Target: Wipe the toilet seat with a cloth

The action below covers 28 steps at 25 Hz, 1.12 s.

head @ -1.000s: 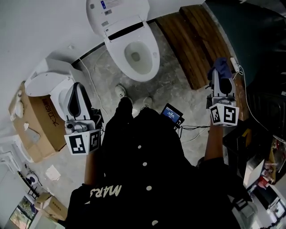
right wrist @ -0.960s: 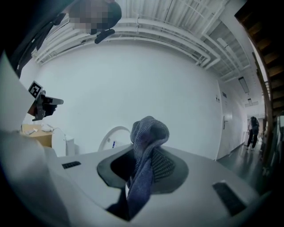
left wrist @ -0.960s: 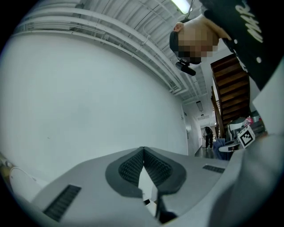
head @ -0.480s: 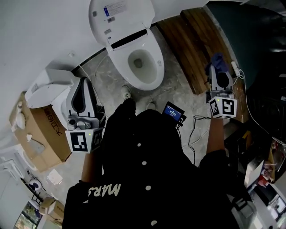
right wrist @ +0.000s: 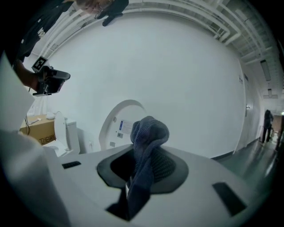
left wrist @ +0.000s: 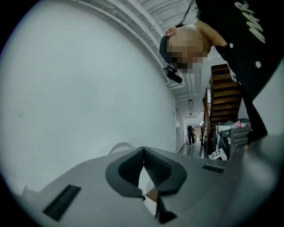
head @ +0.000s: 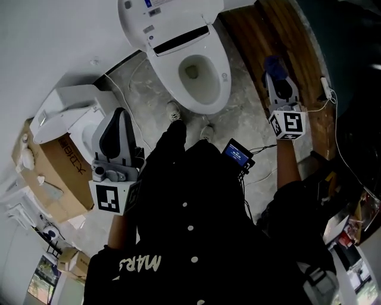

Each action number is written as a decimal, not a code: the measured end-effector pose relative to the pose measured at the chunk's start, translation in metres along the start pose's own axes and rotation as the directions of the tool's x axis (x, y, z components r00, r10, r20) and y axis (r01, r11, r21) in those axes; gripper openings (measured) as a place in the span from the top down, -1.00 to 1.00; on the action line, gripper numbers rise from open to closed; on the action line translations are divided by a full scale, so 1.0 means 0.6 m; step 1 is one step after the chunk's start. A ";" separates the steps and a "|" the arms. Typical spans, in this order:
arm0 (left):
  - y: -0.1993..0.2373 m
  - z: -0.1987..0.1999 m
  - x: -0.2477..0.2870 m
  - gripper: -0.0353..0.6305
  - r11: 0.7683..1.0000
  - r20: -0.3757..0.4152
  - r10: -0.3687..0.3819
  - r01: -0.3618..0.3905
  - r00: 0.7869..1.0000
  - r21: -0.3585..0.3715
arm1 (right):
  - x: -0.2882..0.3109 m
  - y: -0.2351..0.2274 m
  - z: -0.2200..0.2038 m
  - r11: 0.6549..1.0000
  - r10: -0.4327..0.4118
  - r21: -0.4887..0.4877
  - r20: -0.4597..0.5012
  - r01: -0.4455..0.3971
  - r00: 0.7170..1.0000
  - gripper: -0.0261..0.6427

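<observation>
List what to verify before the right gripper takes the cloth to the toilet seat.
1. Grip: dark blue cloth clamped in the right gripper: ok.
2. Spare tool: left gripper shut on nothing, held away from the toilet: ok.
3. Access: white toilet lid raised, white oval seat exposed: ok.
4. Seat surface free of objects: ok.
5. Position: right gripper above the seat: not ok; it hangs over the brown wooden boards to the side.
6. Cloth damp enough: cannot tell.
</observation>
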<state>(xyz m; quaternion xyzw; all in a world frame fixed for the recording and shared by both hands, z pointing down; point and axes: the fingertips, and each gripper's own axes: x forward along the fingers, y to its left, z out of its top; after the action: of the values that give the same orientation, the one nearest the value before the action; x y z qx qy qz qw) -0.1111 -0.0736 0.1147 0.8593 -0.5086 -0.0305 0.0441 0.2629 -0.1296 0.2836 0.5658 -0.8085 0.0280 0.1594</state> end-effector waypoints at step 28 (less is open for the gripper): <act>0.095 -0.261 0.058 0.87 0.983 -0.158 -0.002 -0.027 0.987 -0.183 | 0.391 0.234 -0.373 0.964 0.217 0.205 -0.251 -0.167 0.943 0.67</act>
<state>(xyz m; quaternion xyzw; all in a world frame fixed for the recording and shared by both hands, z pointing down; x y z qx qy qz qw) -0.1287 -0.1241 0.2764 0.8480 -0.5040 -0.0094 0.1640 0.1114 -0.2414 0.5825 0.4869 -0.8245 0.1940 0.2133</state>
